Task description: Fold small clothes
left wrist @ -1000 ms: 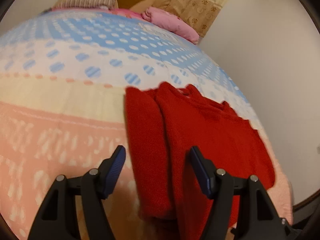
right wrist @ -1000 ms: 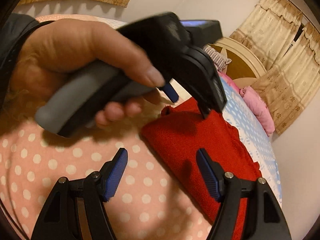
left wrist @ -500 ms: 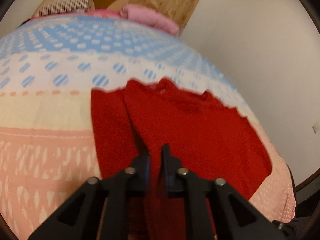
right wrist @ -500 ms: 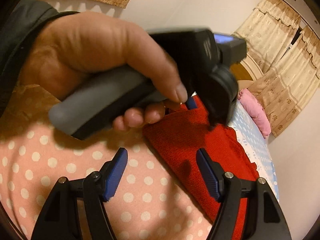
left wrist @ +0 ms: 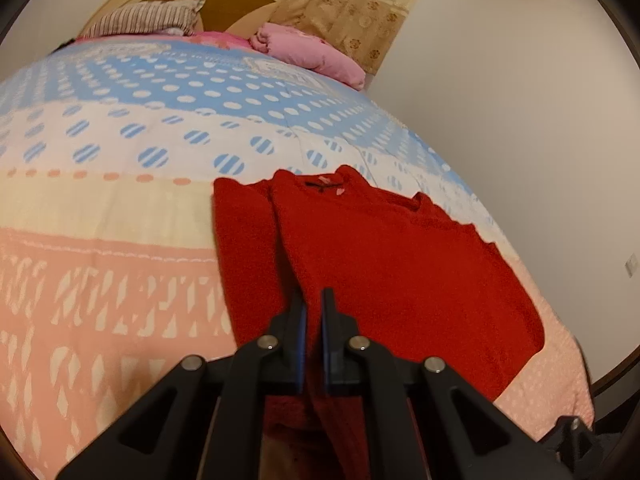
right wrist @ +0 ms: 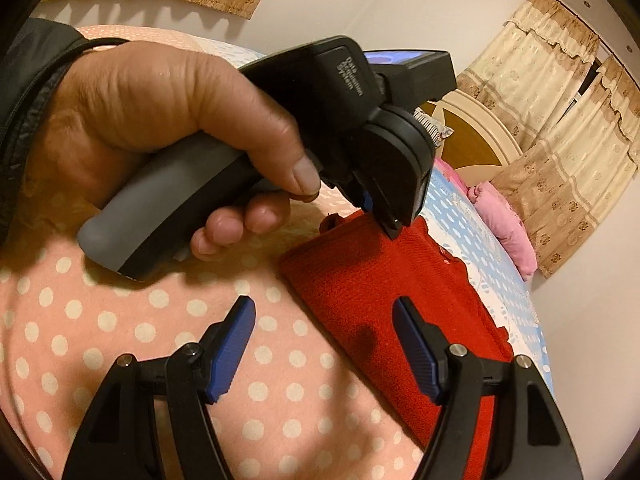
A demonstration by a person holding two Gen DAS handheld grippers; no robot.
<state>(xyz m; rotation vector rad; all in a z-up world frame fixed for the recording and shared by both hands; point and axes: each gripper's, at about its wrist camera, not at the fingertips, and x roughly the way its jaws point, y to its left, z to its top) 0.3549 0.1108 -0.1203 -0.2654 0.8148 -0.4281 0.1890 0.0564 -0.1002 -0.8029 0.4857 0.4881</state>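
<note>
A small red knit sweater lies flat on the bed with its collar away from me and one sleeve folded in along its left side. My left gripper is shut on the sweater's near hem at the folded edge. In the right wrist view the same left gripper, held in a hand, pinches the corner of the red sweater. My right gripper is open and empty, hovering just above the sweater's near edge and the dotted cover.
The bed has a patterned quilt in blue, cream and pink bands. A striped pillow and a pink bundle lie at the headboard. A wall runs close along the bed's right side. Curtains hang beyond.
My left gripper has closed from wide open onto the sweater's near hem. My right gripper has stayed open and nearly still.
</note>
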